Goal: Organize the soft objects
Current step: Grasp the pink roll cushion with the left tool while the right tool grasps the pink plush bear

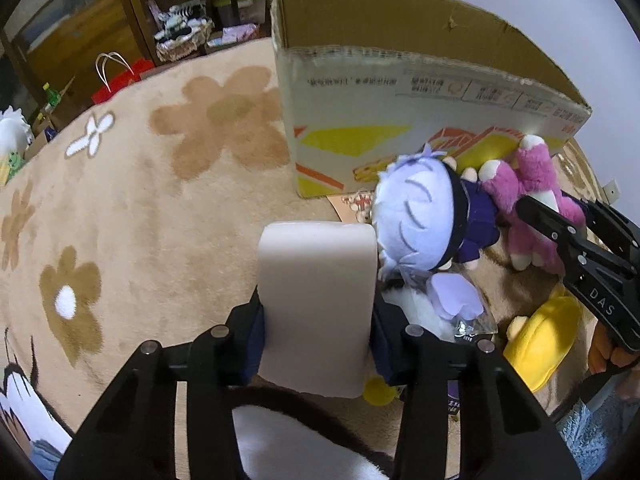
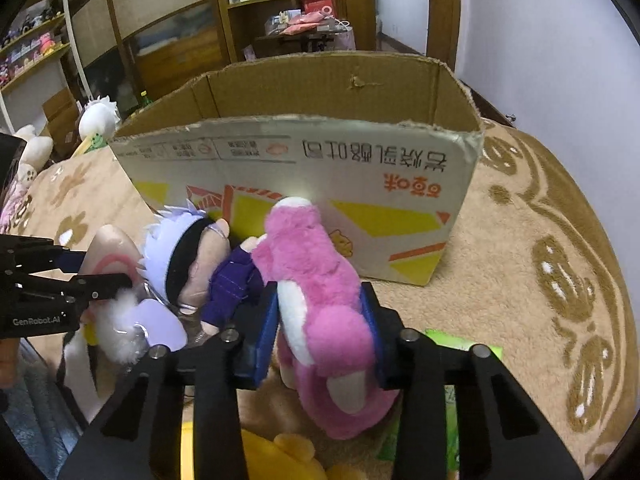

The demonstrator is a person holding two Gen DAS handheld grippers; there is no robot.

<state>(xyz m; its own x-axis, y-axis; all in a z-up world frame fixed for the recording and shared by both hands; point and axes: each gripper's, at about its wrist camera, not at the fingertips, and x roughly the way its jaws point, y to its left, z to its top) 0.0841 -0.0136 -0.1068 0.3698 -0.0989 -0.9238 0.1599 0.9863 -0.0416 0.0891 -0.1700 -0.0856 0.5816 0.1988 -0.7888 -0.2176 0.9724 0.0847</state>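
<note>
My left gripper (image 1: 318,320) is shut on a pale pink soft pad (image 1: 316,300), held upright above the rug; it also shows in the right wrist view (image 2: 112,264). My right gripper (image 2: 320,320) is shut on a pink plush bear (image 2: 320,292), seen in the left wrist view (image 1: 532,196) in front of the open cardboard box (image 2: 304,168). A lavender-haired doll in purple clothes (image 1: 424,220) lies between the two grippers, against the box (image 1: 400,120). A yellow plush (image 1: 540,340) lies below the right gripper.
A beige flower-patterned rug (image 1: 140,200) covers the surface. Wooden shelves (image 2: 260,12) and a red bag (image 1: 120,80) stand behind. A white plush (image 2: 100,116) sits left of the box. A green packet (image 2: 460,348) lies under the right gripper.
</note>
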